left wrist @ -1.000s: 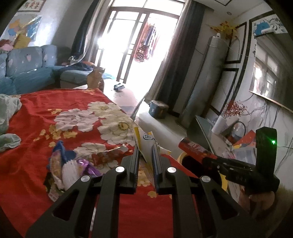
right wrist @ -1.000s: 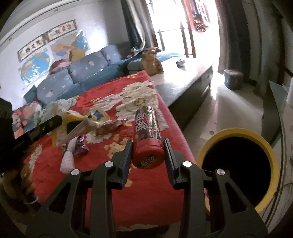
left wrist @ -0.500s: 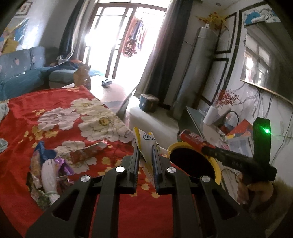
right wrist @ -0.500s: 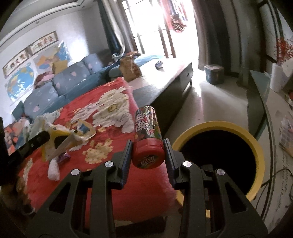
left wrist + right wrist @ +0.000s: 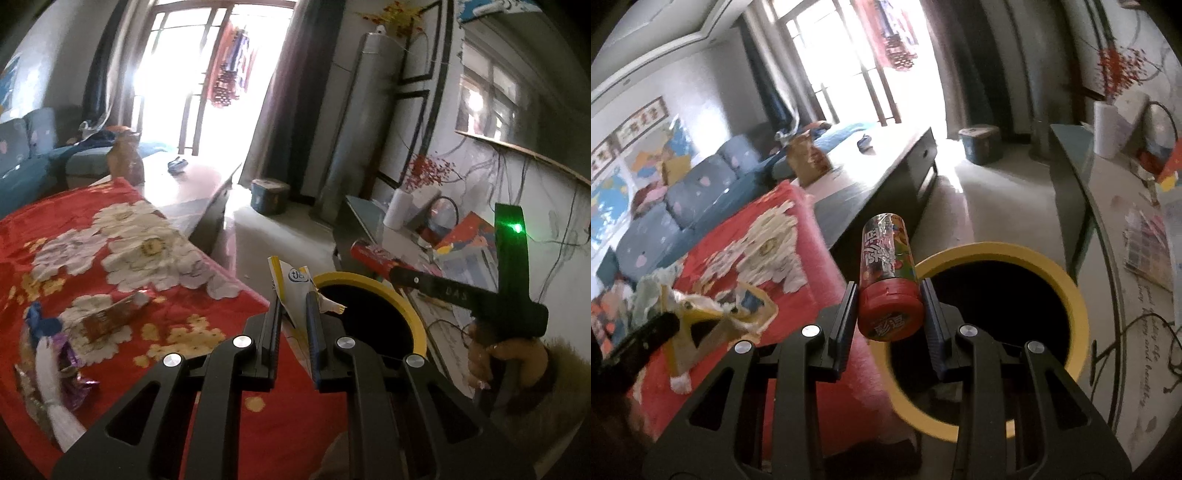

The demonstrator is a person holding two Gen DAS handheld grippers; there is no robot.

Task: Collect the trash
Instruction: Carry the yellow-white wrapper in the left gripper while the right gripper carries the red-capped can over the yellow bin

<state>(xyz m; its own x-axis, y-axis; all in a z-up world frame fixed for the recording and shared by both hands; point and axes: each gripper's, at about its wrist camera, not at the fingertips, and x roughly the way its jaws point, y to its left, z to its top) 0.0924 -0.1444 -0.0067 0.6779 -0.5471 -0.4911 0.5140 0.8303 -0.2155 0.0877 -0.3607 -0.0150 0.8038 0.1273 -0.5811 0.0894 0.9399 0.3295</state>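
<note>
left gripper point(image 5: 293, 306): clamps wrapper point(image 5: 291, 291) | right gripper point(image 5: 889, 295): clamps can point(image 5: 888, 273)

Yellow-rimmed bin point(image 5: 1067, 291) — red-capped can point(image 5: 888, 273), red blanket point(image 5: 92, 258) with white flowers — yellow-white wrapper point(image 5: 290, 284).

Both grippers, the left gripper point(image 5: 293, 314) and the right gripper point(image 5: 889, 310), are matte black with triangular cut-outs and round silver screws. The right hand point(image 5: 491, 360) shows bare skin below a fuzzy tan sleeve cuff point(image 5: 554, 373). A green light point(image 5: 518, 229) glows on the right unit's upright black fin.
</note>
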